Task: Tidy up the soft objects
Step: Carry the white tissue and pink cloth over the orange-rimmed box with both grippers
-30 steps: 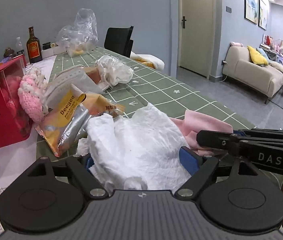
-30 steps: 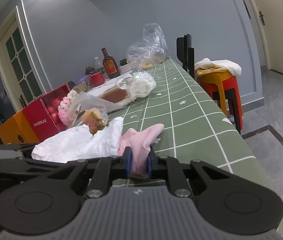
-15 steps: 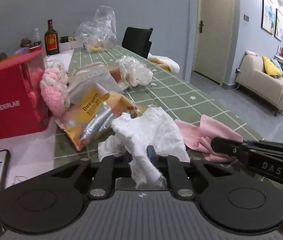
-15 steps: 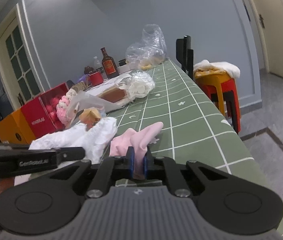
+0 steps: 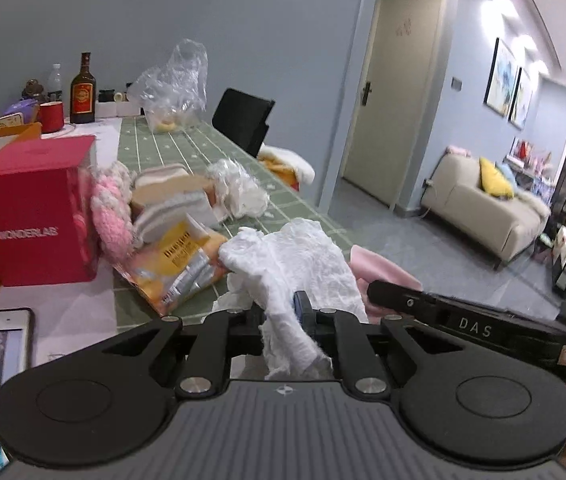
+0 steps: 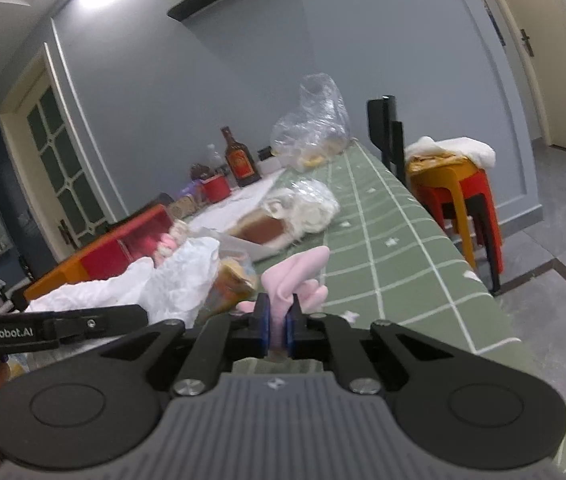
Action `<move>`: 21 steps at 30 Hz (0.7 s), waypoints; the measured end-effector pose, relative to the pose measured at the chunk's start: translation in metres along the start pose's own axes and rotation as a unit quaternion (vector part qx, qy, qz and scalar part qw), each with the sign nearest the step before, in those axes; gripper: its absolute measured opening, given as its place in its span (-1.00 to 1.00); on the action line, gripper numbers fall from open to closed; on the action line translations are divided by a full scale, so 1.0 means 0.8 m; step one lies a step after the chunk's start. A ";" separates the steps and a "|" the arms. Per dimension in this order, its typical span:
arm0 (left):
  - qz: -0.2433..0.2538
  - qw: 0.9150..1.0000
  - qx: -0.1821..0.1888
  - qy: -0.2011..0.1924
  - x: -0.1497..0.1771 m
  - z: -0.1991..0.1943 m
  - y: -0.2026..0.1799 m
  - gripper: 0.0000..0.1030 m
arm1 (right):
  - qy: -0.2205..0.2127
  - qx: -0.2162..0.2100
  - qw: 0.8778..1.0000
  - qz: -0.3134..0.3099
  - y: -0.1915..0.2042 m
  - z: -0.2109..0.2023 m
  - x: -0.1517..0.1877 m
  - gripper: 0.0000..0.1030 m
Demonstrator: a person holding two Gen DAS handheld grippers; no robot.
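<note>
Two cloths, one per hand: our left hand-held gripper (image 5: 283, 312) pinches the white cloth (image 5: 295, 264), our right hand-held gripper (image 6: 278, 322) the pink cloth (image 6: 297, 276), both raised off the bench (image 6: 387, 264) just ahead, presumably to separate them.

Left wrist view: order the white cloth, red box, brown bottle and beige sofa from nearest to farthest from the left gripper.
1. White cloth, pinched in the left gripper.
2. Red box, left.
3. Brown bottle, far left.
4. Beige sofa, across the room, right.
</note>
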State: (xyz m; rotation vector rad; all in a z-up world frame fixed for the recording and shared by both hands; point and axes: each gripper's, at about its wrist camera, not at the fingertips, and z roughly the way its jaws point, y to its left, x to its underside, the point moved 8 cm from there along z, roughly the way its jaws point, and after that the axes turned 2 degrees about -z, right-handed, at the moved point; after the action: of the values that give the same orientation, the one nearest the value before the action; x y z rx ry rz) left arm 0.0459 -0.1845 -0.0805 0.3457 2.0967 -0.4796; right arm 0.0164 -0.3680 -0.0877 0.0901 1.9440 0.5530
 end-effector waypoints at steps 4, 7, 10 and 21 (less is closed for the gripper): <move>-0.015 1.000 0.011 -0.020 -0.014 -0.025 0.010 -0.71 | -0.007 -0.014 1.000 0.002 0.018 0.001 -0.012 -0.89; -0.017 0.998 -0.008 -0.060 -0.033 -0.053 0.024 -0.71 | -0.010 -0.019 1.000 0.005 0.030 0.005 -0.023 -0.89; -0.024 0.996 -0.011 -0.090 -0.050 -0.087 0.041 -0.71 | -0.013 -0.031 0.999 0.000 0.050 0.009 -0.036 -0.89; -0.045 0.988 -0.040 -0.142 -0.095 -0.208 0.134 -0.71 | -0.021 -0.120 0.992 -0.027 0.172 0.030 -0.084 -0.89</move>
State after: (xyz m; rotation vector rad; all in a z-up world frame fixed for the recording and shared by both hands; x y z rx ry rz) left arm 0.0091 -0.0175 0.0445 0.1271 1.8529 -0.4669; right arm 0.0415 -0.2586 0.0190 -0.1037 1.8200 0.7391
